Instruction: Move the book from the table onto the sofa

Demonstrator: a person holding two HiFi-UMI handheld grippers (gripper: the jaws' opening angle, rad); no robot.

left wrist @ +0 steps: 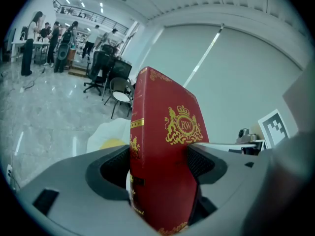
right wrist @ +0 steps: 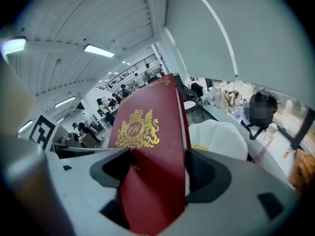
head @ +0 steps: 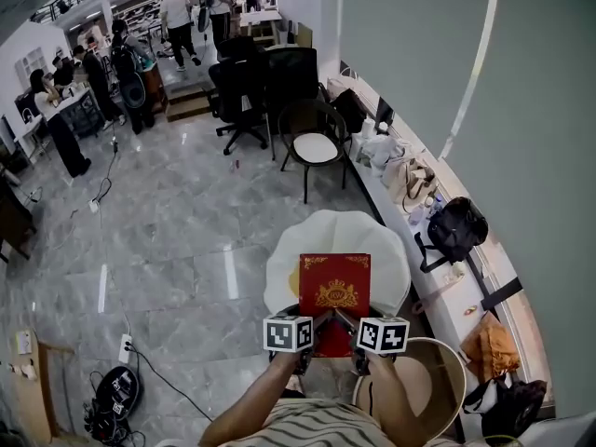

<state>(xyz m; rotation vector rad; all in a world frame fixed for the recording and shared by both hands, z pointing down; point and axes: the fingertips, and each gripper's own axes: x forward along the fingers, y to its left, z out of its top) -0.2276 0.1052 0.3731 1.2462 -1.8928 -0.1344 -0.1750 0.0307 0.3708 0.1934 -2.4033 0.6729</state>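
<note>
A red book (head: 334,293) with a gold crest hangs in the air in front of me, over a white shell-shaped sofa chair (head: 391,250). Both grippers hold its near edge. My left gripper (head: 304,343) is shut on the book's near left part, and the book (left wrist: 165,156) stands upright between its jaws. On the near right part my right gripper (head: 359,345) is shut, the book (right wrist: 150,166) filling the space between its jaws. A round wooden table (head: 438,385) sits below my right arm.
A long counter (head: 424,277) along the right wall carries bags and a black backpack (head: 456,226). Black office chairs (head: 247,87) and a white-seated chair (head: 315,147) stand farther off. Several people (head: 112,63) are at the far left. Cables and a device (head: 116,394) lie on the floor.
</note>
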